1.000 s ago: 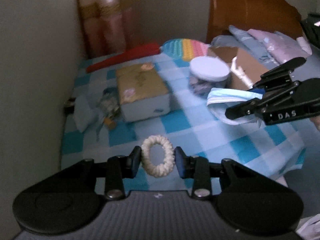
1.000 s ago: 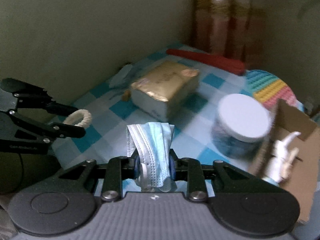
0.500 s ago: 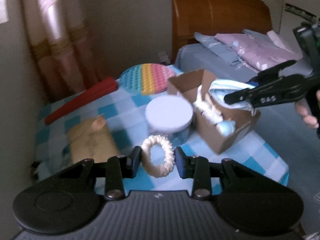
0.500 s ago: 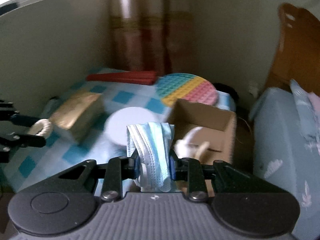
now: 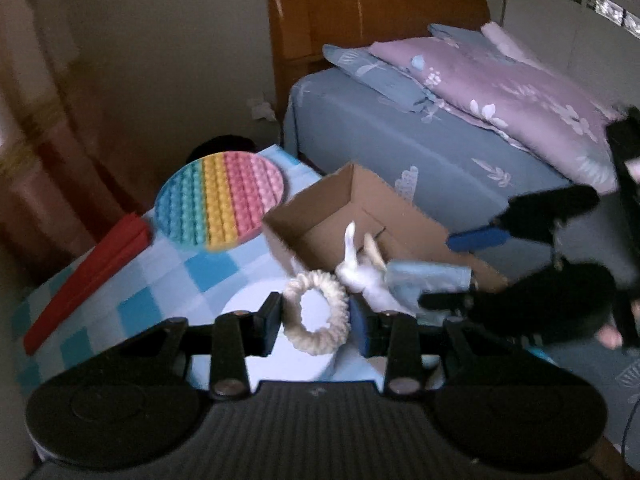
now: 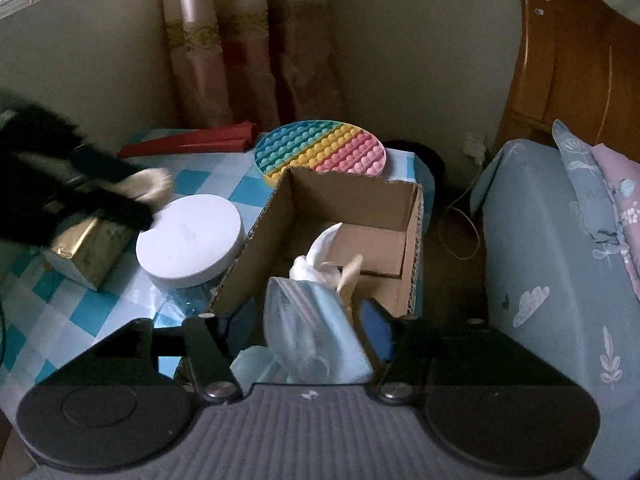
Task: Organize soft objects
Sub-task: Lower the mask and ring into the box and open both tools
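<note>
Far left in the right wrist view, the left gripper (image 6: 132,200) shows as a dark blur over the gold-wrapped box (image 6: 90,248), with the cream scrunchie (image 6: 154,185) between its fingers. Its own camera shows this more clearly: the scrunchie (image 5: 316,313) stands upright between the two fingers (image 5: 269,322), both pads pressing its outer rim, so the left gripper (image 5: 316,320) is closed on it. It hangs above the white-lidded jar (image 6: 188,236) on the checked table (image 6: 80,312).

Next to the jar comes the open cardboard box (image 6: 414,240), with a white soft toy (image 6: 320,256) (a rabbit, by the ears seen from the left wrist) lying inside. Behind it lie a rainbow bubble mat (image 6: 320,148) and a red folded object (image 6: 192,142).

At the box's near edge is the right gripper (image 6: 298,330), whose fingers have just been opening. The blue face mask (image 6: 310,336) sits crumpled between them, apart from the left pad; whether it touches the blue right pad (image 6: 378,332) I cannot tell. It droops over the box's near wall, beside the toy.

Rightmost is the bed (image 6: 540,260).
</note>
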`<state>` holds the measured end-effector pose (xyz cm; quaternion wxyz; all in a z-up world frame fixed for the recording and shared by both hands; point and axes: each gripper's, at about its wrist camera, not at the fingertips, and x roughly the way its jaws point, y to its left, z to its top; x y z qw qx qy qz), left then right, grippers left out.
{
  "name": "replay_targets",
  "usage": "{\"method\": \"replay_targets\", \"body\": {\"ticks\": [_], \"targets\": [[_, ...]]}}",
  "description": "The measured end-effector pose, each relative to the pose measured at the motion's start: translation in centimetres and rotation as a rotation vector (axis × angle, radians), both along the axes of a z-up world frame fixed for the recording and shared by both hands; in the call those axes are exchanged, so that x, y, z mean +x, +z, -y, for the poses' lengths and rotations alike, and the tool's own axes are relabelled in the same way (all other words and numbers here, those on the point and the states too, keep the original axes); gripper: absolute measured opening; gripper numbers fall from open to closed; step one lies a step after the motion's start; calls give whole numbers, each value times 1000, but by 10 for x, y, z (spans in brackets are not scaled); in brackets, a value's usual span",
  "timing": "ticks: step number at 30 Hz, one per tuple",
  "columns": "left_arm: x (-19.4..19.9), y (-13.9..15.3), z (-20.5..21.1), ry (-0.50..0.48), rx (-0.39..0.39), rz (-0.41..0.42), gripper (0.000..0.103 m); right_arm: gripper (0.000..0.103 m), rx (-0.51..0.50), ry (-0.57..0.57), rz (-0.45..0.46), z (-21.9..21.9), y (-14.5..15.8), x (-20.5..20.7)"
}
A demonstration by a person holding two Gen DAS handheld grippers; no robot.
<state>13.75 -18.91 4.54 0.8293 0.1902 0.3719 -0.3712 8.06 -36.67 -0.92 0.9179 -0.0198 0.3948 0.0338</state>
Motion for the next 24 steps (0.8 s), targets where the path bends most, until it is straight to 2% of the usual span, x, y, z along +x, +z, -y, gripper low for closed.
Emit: {"method": "replay_targets", "body": {"ticks": [1, 4, 5, 14, 15, 17, 18, 19, 24], "targets": [[5, 0, 8, -12, 2, -7, 35, 70, -4, 0, 1, 0, 0, -1], [17, -1, 28, -26, 19, -9, 37, 93, 19, 4, 13, 0, 3, -8], [23, -3, 35, -30, 24, -14, 37, 96, 29, 9, 26, 0, 4, -12], [58, -26, 89, -52, 84, -69, 38, 98, 18, 70, 40, -11, 8, -26], [61, -27, 93, -47, 86, -72, 43, 98, 21, 74, 39, -12, 8, -27], [65, -32, 98, -32, 91, -79, 66, 98, 29, 73, 35, -12, 7, -27], [67, -33, 101, -28, 95, -82, 85, 99, 35, 73, 33, -13, 6, -26], [70, -35, 103, -24, 97, -85, 92, 99, 43, 75, 31, -13, 5, -26], [75, -34, 100, 29, 61, -71, 92, 99, 80, 75, 28, -16, 4, -28]]}}
